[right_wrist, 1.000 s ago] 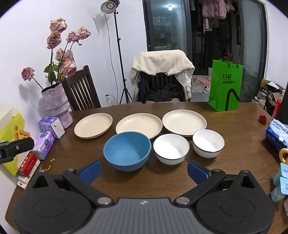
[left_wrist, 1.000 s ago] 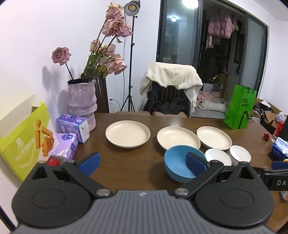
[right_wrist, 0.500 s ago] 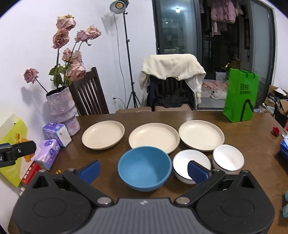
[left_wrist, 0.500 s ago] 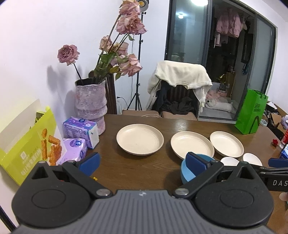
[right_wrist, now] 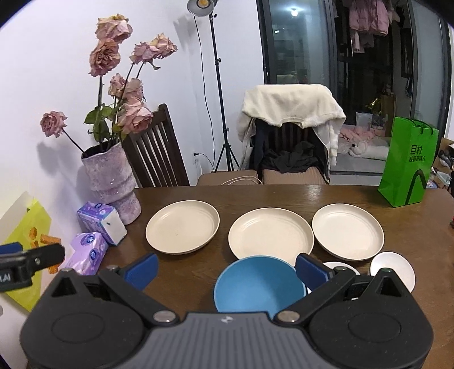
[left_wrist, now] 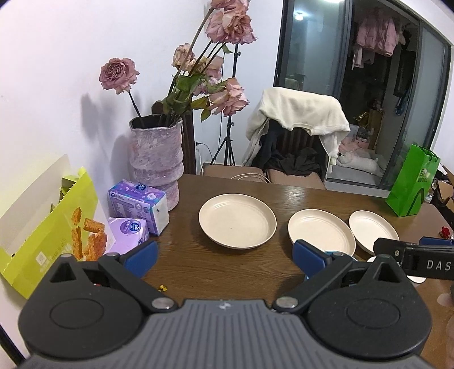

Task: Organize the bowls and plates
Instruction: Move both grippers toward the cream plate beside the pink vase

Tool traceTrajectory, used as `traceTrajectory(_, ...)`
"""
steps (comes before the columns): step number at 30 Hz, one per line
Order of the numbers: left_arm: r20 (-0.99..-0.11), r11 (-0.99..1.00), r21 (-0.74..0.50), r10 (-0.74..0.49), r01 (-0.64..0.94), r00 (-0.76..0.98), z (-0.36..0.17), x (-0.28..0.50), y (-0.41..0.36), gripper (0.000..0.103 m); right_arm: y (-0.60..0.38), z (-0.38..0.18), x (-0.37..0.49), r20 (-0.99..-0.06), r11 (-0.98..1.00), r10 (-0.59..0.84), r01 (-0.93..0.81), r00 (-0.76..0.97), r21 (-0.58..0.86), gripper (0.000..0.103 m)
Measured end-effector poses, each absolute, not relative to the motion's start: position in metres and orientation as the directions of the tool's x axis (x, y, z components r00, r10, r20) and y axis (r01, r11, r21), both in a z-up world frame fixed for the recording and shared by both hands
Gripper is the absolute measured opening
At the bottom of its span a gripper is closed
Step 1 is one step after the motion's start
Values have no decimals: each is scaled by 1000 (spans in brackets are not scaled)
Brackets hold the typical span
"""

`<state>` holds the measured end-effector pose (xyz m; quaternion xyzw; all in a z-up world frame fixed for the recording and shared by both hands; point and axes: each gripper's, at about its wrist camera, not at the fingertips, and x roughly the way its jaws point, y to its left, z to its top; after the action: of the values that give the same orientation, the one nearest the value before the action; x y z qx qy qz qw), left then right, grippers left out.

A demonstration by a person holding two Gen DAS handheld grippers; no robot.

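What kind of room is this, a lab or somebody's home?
Most likely a home dining room. A wooden table holds plates and a vase of dried roses, a sweater is draped over a chair, and laundry hangs behind the glass door.

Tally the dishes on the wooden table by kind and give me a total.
Round cream plates: 3
Blue bowl: 1
White bowls with dark rims: 2
Total: 6
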<state>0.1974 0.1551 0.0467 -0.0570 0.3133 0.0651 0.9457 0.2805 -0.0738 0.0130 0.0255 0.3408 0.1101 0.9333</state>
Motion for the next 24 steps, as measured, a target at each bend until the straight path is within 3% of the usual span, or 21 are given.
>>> traceTrajectory(24, -699, 960, -81, 137, -268, 702, 36, 297, 170, 103, -48, 4, 409, -694, 957, 281, -244, 663, 154, 103)
